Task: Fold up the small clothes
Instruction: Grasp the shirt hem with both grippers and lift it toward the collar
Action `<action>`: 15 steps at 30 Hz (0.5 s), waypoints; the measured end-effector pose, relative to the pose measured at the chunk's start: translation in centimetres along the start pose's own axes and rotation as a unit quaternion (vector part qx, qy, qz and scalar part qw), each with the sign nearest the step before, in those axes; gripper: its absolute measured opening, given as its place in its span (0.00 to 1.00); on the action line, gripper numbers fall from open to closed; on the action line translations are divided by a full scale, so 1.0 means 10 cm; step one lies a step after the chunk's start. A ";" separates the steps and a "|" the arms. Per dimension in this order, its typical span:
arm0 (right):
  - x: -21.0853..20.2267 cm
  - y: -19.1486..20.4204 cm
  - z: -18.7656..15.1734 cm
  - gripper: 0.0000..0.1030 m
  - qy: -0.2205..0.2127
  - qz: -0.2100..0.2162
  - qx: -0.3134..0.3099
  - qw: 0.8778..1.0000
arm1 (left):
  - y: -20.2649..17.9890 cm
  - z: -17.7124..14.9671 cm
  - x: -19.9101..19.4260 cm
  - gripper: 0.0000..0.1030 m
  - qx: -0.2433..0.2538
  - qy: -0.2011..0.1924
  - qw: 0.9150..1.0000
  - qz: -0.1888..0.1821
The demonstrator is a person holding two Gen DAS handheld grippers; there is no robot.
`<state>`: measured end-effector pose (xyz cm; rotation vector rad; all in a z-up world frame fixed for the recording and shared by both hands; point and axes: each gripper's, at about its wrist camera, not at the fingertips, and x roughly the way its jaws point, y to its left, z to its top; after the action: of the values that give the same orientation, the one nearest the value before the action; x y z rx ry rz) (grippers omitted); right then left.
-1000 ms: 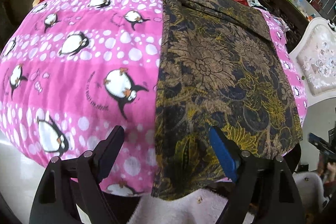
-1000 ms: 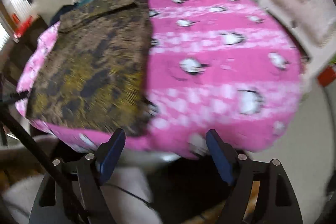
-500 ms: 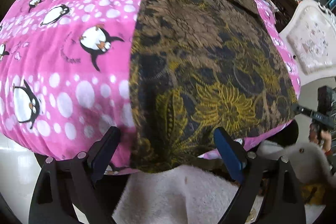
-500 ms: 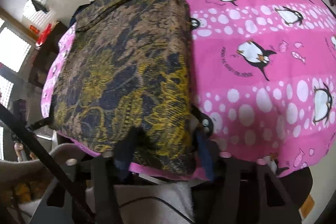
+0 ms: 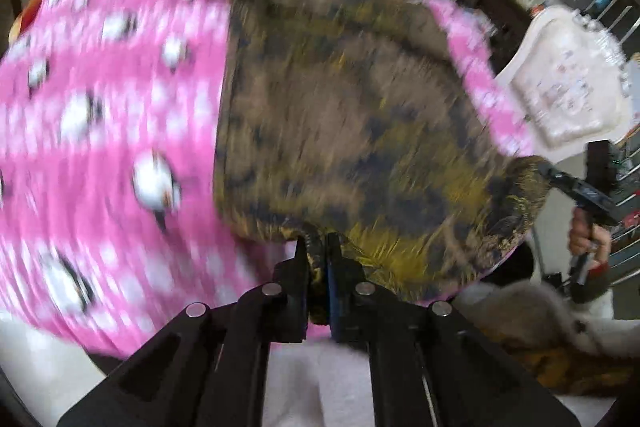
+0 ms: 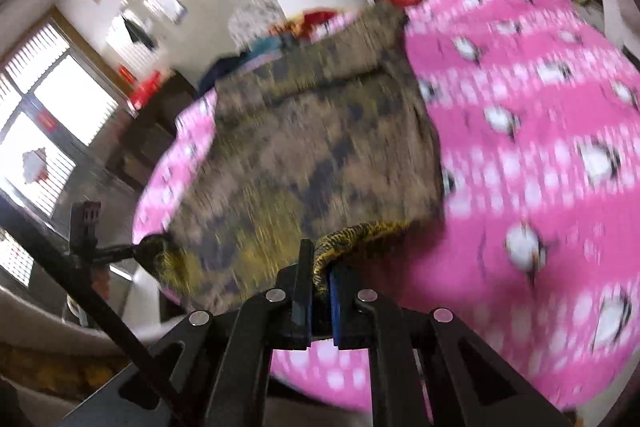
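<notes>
Right now both claws are clamped on the garment's near hem. Left claw (image 5: pixel 318 247) pinches the hem near its left corner, right claw (image 6: pixel 320 267) pinches it towards the right corner; fabric is bunched between the pads on each. The garment (image 5: pixel 340 115) lies flat on the pink blanket (image 5: pixel 112 131), hem at the blanket's near edge, and the other claw shows at the hem's far corner in each view. Long axis runs straight away from me, collar end at the far edge by the pillows. So the fold, as I judge it, goes forward along that axis: lift the hem and carry it to the collar. Both hands sit equally close; keep them level or the fold skews.
</notes>
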<state>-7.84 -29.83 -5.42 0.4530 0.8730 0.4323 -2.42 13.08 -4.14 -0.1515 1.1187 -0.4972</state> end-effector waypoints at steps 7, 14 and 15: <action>0.22 -0.08 1.08 0.06 -0.083 0.029 0.002 0.996 | 0.25 1.05 -0.22 0.06 -0.017 -0.082 0.996 -0.003; 0.85 -0.40 2.18 0.06 -0.093 0.020 0.031 0.995 | 0.71 2.34 0.11 0.06 -0.062 -0.120 0.991 0.009; 0.95 -0.46 2.31 0.06 -0.093 0.017 0.035 0.995 | 0.76 2.47 0.19 0.06 -0.068 -0.121 0.990 0.013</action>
<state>16.92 -33.21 -0.88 0.5649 0.7021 0.3842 22.53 15.71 2.44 -0.3081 0.9154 -0.3689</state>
